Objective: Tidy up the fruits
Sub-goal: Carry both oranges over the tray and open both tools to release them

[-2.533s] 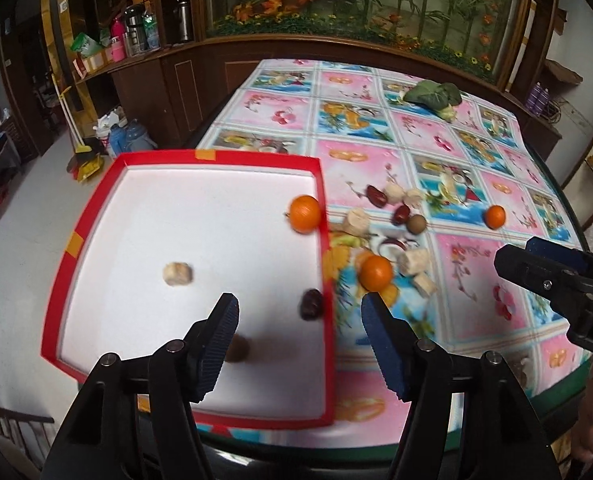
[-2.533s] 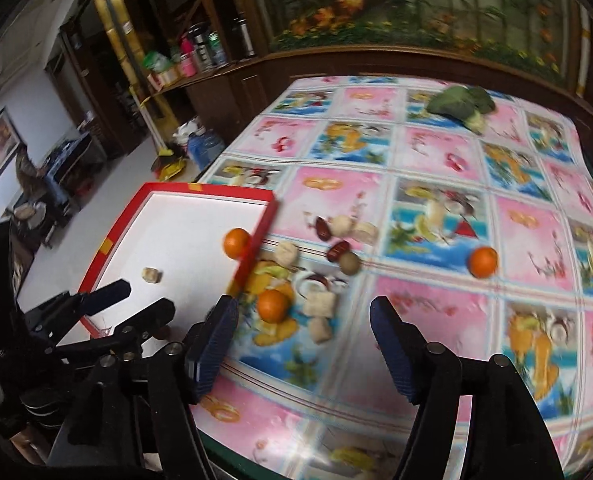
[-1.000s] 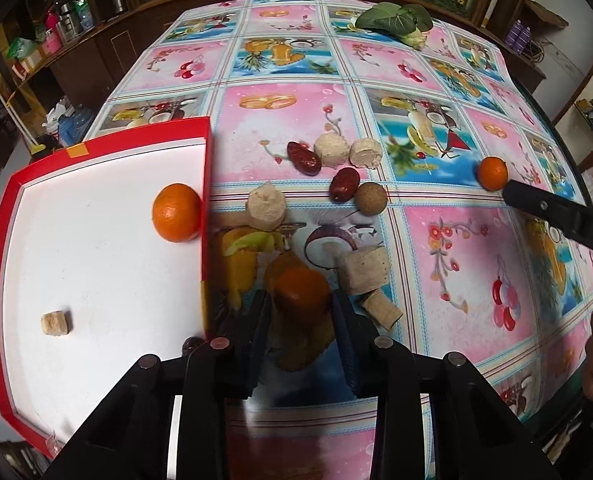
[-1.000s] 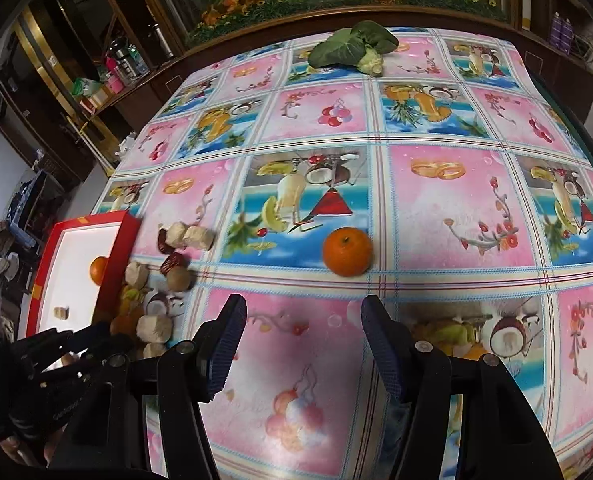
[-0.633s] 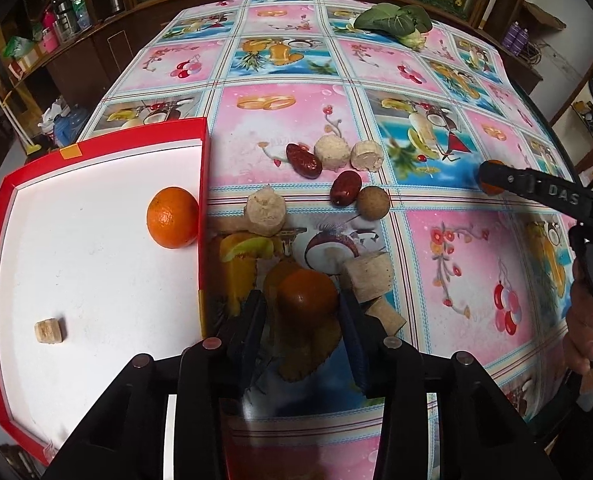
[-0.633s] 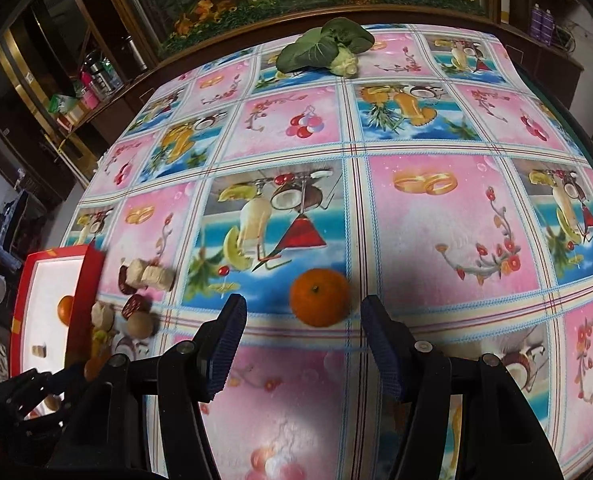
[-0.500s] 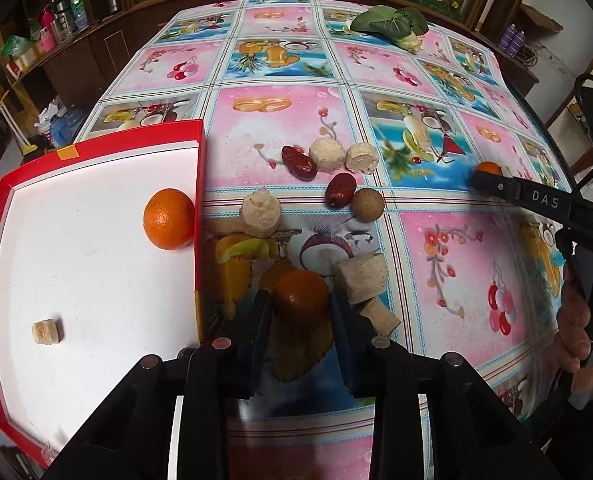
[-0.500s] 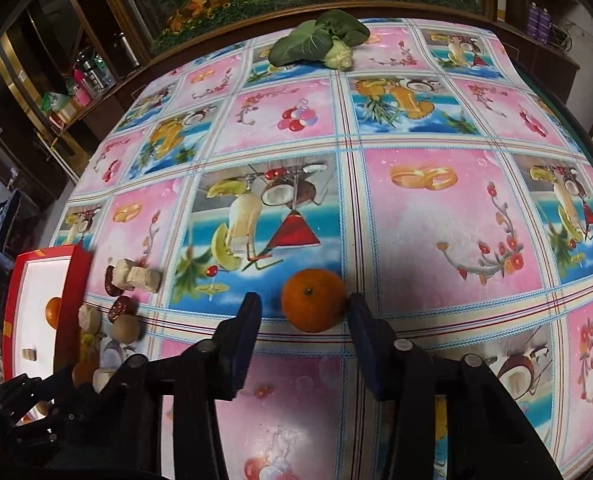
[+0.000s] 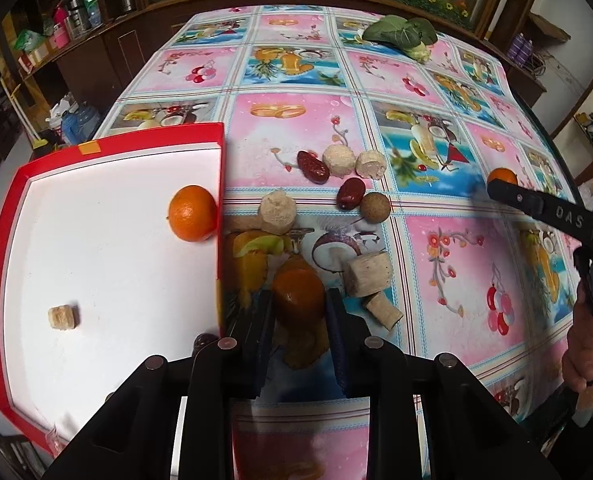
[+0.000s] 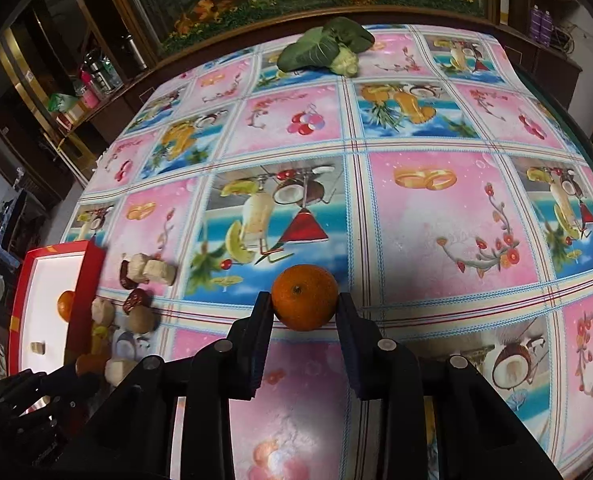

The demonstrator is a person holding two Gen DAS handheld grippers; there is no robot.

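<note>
Both grippers have closed in since a moment ago: the left gripper now pinches an orange on the tablecloth just right of the red tray, and the right gripper clamps a second orange well apart. A third orange sits inside the tray against its right wall, with red dates and pale chunks near.
</note>
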